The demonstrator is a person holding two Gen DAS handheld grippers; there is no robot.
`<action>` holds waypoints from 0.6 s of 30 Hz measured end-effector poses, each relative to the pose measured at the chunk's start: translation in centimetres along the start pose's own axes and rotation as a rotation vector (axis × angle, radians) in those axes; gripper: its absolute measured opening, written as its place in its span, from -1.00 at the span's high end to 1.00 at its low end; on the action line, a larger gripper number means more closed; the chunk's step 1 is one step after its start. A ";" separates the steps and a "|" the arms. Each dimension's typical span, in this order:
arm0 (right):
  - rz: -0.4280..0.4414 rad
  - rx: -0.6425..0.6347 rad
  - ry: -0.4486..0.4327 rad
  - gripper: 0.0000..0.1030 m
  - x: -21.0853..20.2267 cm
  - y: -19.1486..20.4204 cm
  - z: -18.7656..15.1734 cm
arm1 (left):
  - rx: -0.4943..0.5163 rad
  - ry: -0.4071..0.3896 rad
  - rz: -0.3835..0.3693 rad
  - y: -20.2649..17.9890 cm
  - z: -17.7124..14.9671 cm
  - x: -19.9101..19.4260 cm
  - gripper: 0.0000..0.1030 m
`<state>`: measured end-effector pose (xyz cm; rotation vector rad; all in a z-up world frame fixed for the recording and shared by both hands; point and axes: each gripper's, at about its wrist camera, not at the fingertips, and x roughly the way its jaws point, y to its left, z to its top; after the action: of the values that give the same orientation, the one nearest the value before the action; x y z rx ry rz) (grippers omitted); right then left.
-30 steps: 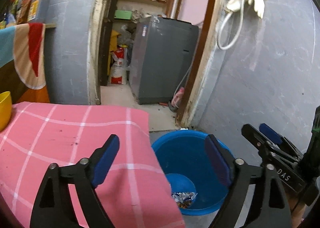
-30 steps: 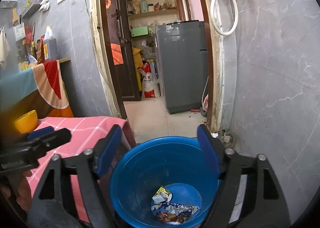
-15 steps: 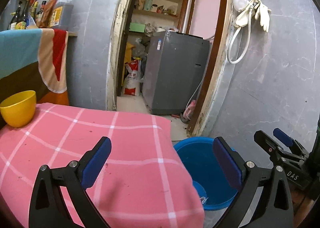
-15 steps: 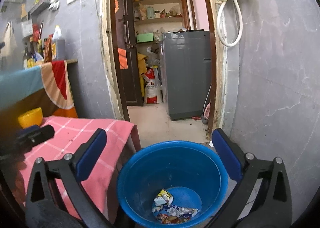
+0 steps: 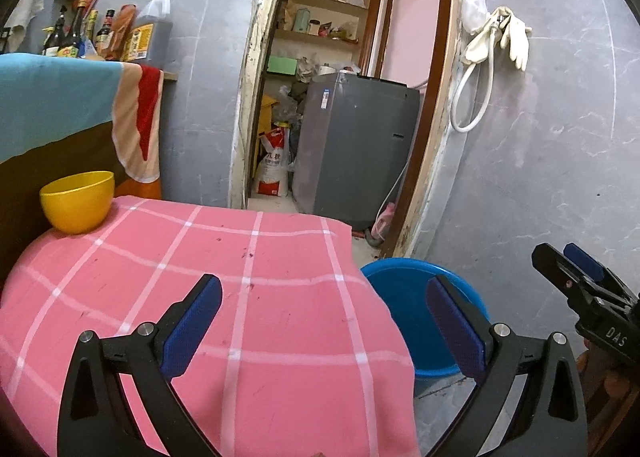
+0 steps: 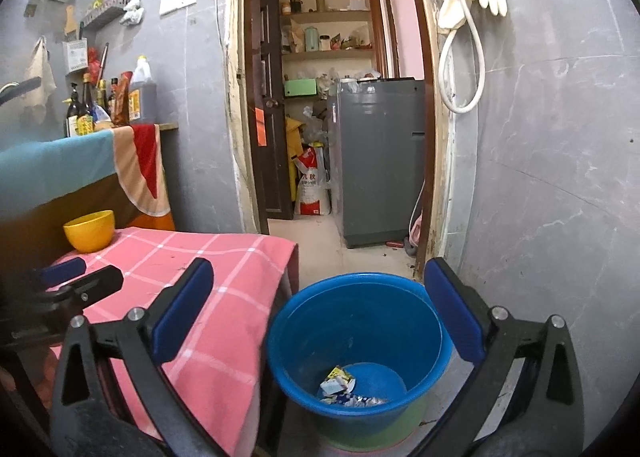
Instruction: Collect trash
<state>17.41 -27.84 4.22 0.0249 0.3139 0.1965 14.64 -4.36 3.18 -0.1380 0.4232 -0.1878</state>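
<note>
On my left wrist view, the left gripper [image 5: 324,311] sits low in the frame with its jaws spread wide and nothing between them, over the pink checked cloth [image 5: 256,297] that fills the lower left. A yellow bowl [image 5: 77,201] rests on the cloth at the left edge. The blue bucket [image 5: 404,297] stands on the floor just beside the cloth's right edge, lower right of centre. At the far right edge I can see the tip of the other gripper.

On my right wrist view, the right gripper [image 6: 318,307] is also wide open and empty, framing the bucket [image 6: 356,321] in the lower centre. The trash [image 6: 340,385], crumpled wrappers, lies on the bucket's bottom. In the centre background a grey washing machine [image 6: 380,161] stands beyond the open doorway.
</note>
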 end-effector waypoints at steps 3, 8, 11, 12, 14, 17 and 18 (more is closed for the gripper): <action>-0.002 0.008 -0.017 -0.99 -1.7 0.5 -0.5 | 0.008 -0.014 0.003 -0.1 -0.6 -1.6 -0.94; -0.017 0.007 -0.050 -0.99 -4.8 1.4 -1.5 | 0.024 -0.035 0.001 -0.1 -1.8 -4.0 -0.95; -0.029 0.006 -0.065 -0.99 -6.3 1.8 -2.2 | 0.034 -0.052 0.001 -0.1 -2.7 -5.6 -0.95; -0.031 0.006 -0.068 -0.99 -6.8 1.9 -2.4 | 0.042 -0.058 0.004 -0.1 -3.0 -6.1 -0.95; -0.044 -0.001 -0.078 -0.99 -7.7 2.2 -3.0 | 0.055 -0.071 0.011 -0.2 -3.5 -7.0 -0.95; -0.052 0.003 -0.087 -0.99 -9.0 2.5 -3.9 | 0.062 -0.083 0.017 -0.1 -4.2 -8.1 -0.95; -0.055 0.004 -0.089 -0.99 -9.3 2.7 -4.1 | 0.062 -0.090 0.022 -0.1 -4.5 -8.5 -0.95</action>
<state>6.98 -27.08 3.27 0.0293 0.2258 0.1402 5.12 -3.12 2.53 -0.0801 0.3292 -0.1722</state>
